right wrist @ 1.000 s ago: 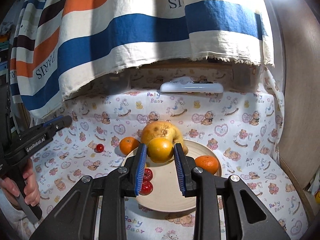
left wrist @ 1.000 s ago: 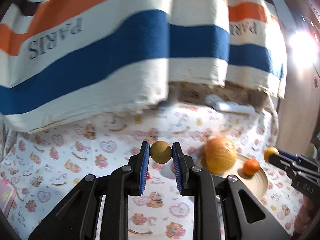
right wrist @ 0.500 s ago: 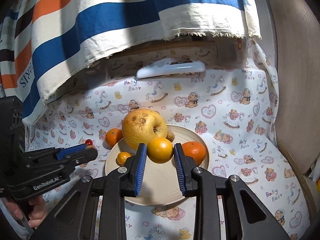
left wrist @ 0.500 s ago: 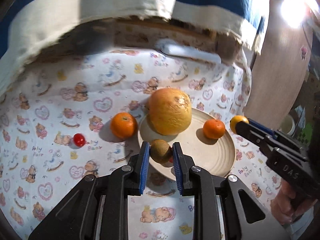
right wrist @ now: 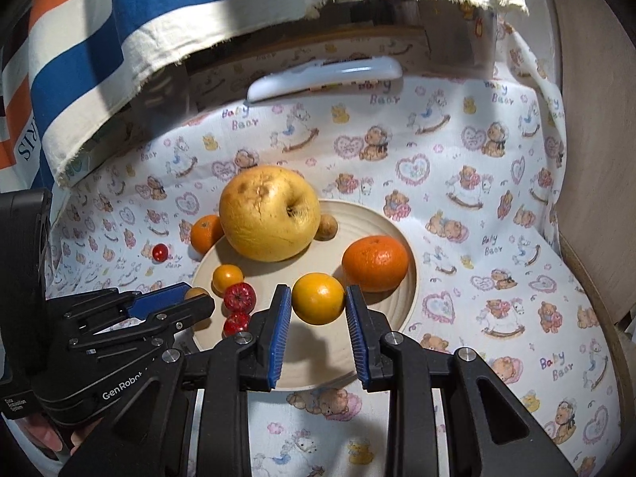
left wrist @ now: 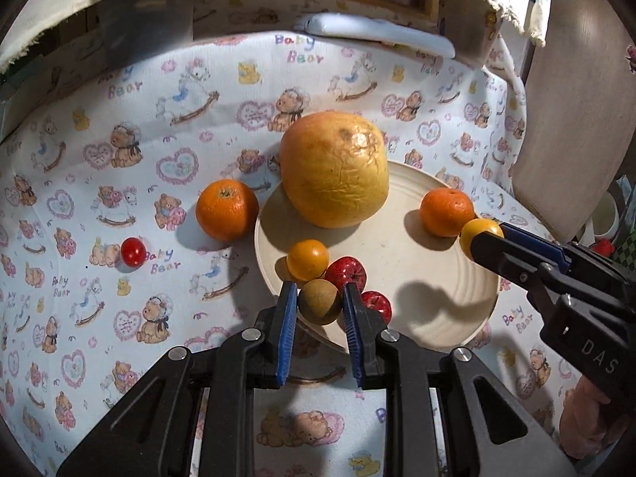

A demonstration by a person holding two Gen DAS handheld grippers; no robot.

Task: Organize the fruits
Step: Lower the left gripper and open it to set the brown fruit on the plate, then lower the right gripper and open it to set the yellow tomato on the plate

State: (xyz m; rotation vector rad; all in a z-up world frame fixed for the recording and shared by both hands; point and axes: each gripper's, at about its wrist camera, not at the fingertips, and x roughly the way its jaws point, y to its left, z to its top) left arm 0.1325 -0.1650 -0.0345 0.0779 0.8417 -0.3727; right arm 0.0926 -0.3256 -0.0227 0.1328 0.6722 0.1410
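My left gripper (left wrist: 320, 306) is shut on a small brown round fruit (left wrist: 320, 302) over the near left edge of the cream plate (left wrist: 437, 318). My right gripper (right wrist: 318, 298) is shut on a yellow-orange fruit (right wrist: 318, 298) above the plate (right wrist: 413, 278), just in front of a mandarin (right wrist: 375, 263). On the plate lie a big yellow pomelo (left wrist: 336, 169), a small orange fruit (left wrist: 307, 259), two small red fruits (left wrist: 346, 272) and a brown one (right wrist: 326, 227) behind the pomelo. An orange (left wrist: 226, 208) and a red cherry tomato (left wrist: 132, 252) lie on the cloth to the left.
A white oblong device (left wrist: 377, 33) lies at the back of the bear-print cloth. A striped towel (right wrist: 119, 39) hangs over the back left. A wooden panel (left wrist: 576, 99) closes the right side. A person's hand (left wrist: 588, 417) holds the right gripper.
Both grippers have tipped downward and come closer to the plate, each still holding its fruit. The left one has swung from the striped towel to the plate's near left edge.
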